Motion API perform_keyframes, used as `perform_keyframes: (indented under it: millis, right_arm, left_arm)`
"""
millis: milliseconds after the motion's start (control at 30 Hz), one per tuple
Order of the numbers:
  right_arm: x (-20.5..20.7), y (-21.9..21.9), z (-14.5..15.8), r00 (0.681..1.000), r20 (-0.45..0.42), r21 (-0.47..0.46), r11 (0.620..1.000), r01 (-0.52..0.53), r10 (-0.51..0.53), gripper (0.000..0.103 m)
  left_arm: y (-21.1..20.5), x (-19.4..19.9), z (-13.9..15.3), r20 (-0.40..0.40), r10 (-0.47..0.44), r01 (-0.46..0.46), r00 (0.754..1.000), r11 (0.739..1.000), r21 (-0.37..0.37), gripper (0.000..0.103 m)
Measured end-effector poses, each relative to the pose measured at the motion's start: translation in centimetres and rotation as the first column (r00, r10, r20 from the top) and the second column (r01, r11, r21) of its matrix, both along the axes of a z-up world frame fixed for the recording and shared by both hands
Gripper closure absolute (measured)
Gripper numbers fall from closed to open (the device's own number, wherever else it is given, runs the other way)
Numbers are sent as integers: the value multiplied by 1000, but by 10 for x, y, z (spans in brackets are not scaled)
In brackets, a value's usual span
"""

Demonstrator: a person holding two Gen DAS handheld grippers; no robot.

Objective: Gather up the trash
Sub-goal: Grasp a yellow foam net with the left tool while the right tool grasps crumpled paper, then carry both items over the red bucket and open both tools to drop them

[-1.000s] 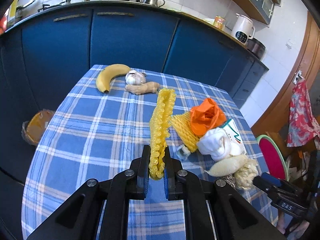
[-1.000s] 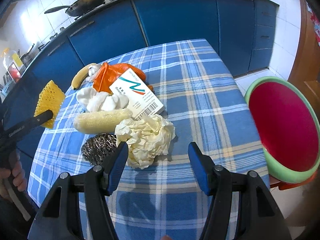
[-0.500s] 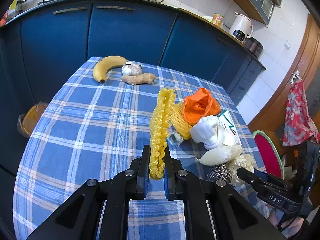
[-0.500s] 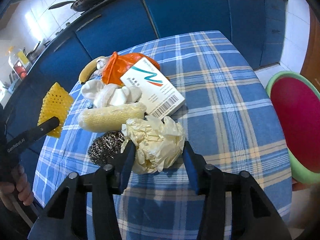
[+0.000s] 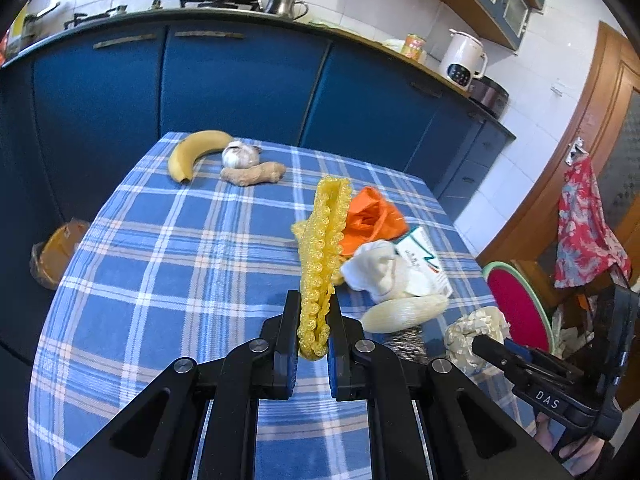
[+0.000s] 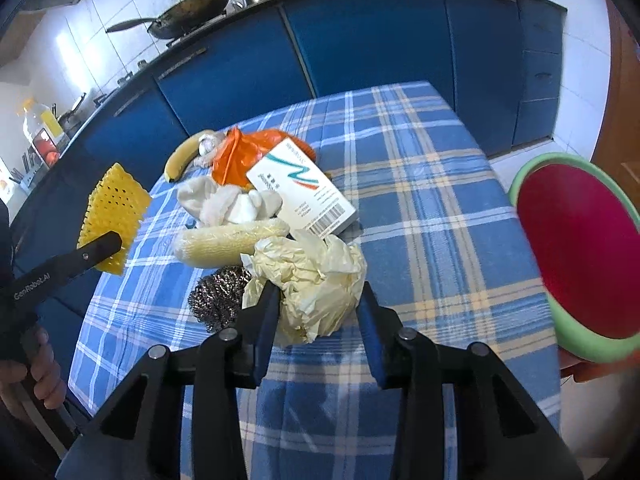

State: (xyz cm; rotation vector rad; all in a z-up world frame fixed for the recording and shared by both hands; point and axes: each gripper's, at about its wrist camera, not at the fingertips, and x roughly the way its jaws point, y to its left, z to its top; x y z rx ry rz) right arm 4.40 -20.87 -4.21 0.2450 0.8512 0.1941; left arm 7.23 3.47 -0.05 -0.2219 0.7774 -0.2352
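Peering through the right wrist view, I lose the near underside of the crumpled cream paper (image 6: 310,280) behind my right gripper (image 6: 316,300), whose jaws have just been closing and now press on the wad from both sides over the checked tablecloth (image 6: 420,216). The steel scourer (image 6: 218,294) beside it is half covered by the paper and a pale foam sleeve (image 6: 230,242). The white cloth (image 6: 228,202) and orange bag (image 6: 240,152) sit partly under the printed box (image 6: 302,186); the banana (image 6: 182,158) behind them shows only in part. My left gripper (image 5: 313,326) is clenched on the yellow foam net (image 5: 322,256), held off the table. Its long axis runs straight out along the fingers, away from the camera and upward in the frame; its lower end is buried between the pads. Edge-on there, it hides the pile's left side.
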Motion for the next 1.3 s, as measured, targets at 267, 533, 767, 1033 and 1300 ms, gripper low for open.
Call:
perform_keyframes:
  millis: [267,533,767,1033,1300]
  right_arm:
    - [-21,-17,24,996,69,7,999,47,-47,62]
    - [-42,-46,45,985,117,6,992,128,-128,62]
    - [-57,-79,54,968,140,13,978,207,-207,61]
    - [-71,-122,55,941,146,20,952,306,-305,61]
    - [-80,-164,49,909,136,35,919,393,-394,61]
  left_arm:
    - [-27,-9,19,38,-68,67,997,998,6,92]
    - [-63,-12,34,69,-149,148,986,989,25,92]
    - [-104,-12,46,87,-234,233,968,972,28,92]
    - [-157,-8,49,82,-330,328,940,944,38,92]
    - [-213,0,40,80,-415,412,906,910,52,92]
